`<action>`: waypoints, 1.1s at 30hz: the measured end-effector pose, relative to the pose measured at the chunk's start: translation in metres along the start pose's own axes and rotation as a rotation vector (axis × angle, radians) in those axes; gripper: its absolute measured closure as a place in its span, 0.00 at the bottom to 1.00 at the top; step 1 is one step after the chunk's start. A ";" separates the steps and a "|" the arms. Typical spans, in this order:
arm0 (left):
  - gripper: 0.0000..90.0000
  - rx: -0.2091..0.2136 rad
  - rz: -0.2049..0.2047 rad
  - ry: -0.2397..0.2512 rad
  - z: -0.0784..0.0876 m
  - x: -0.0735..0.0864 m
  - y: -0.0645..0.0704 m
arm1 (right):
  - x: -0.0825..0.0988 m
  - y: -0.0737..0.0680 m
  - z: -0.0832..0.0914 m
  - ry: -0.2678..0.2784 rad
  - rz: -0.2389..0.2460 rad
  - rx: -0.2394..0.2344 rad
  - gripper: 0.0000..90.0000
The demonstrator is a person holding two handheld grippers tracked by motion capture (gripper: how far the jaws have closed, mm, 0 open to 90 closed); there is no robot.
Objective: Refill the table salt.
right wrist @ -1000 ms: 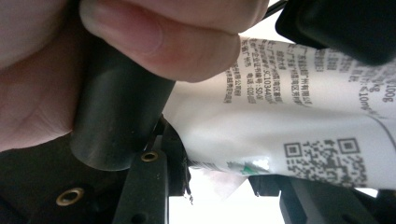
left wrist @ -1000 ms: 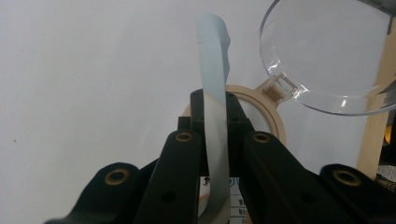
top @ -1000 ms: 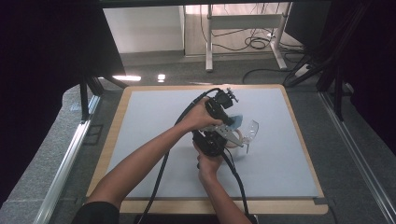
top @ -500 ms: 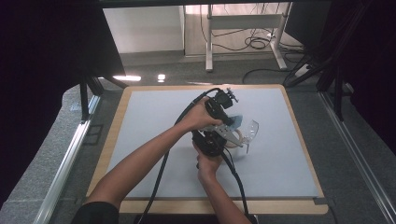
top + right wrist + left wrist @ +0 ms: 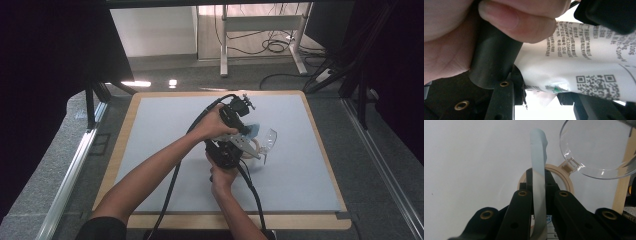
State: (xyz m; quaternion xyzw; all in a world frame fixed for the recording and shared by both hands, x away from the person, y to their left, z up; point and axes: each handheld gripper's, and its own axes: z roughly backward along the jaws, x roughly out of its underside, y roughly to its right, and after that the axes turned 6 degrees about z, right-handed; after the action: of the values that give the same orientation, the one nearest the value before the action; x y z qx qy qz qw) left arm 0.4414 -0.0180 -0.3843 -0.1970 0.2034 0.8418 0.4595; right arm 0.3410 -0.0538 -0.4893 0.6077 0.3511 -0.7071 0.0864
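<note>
My left gripper [image 5: 538, 173] points down and is shut on the top edge of a thin light blue and white packet [image 5: 538, 152]. Below it on the grey mat lie a wooden ring [image 5: 567, 177] and a clear round lid [image 5: 596, 147] hinged to it. My right gripper [image 5: 541, 90] is shut on the lower part of the same packet [image 5: 584, 62], whose white face carries small print and a QR code. A hand [image 5: 454, 32] around a black gripper body sits close in front of it. In the high view both grippers, left [image 5: 246, 133] and right [image 5: 231, 150], meet over the packet [image 5: 253, 130] at mid table, beside the lid [image 5: 270, 138].
The grey mat [image 5: 165, 130] lies on a wood-edged table [image 5: 123, 135]. Black cables [image 5: 175, 175] trail from both grippers toward the near edge. Metal rails [image 5: 70, 175] run along the table's sides, and a desk frame with cables [image 5: 272, 45] stands on the floor beyond.
</note>
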 end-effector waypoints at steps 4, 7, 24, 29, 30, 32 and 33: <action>0.97 -0.002 -0.002 0.000 0.000 0.000 0.000 | 0.000 0.001 -0.001 0.000 0.003 -0.003 0.72; 0.97 -0.002 0.001 0.000 -0.001 0.000 0.000 | 0.000 0.001 -0.001 -0.003 0.008 -0.004 0.72; 0.97 0.003 -0.002 -0.003 -0.003 0.002 -0.001 | 0.002 0.004 -0.002 -0.006 0.014 0.000 0.72; 0.97 0.003 0.002 -0.002 -0.004 0.002 -0.002 | 0.002 0.004 -0.002 -0.007 0.011 0.001 0.72; 0.97 0.004 0.003 -0.001 -0.004 0.002 -0.002 | 0.003 0.004 -0.002 -0.007 0.011 0.002 0.72; 0.97 0.006 0.003 -0.002 -0.004 0.002 -0.002 | 0.003 0.004 -0.002 -0.004 0.009 0.003 0.72; 0.97 0.006 0.002 -0.002 -0.004 0.002 -0.002 | 0.003 0.004 -0.002 -0.005 0.009 0.003 0.72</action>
State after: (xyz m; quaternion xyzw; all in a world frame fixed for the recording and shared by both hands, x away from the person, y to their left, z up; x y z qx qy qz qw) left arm 0.4427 -0.0181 -0.3892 -0.1946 0.2056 0.8419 0.4593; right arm 0.3441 -0.0547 -0.4933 0.6077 0.3473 -0.7085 0.0895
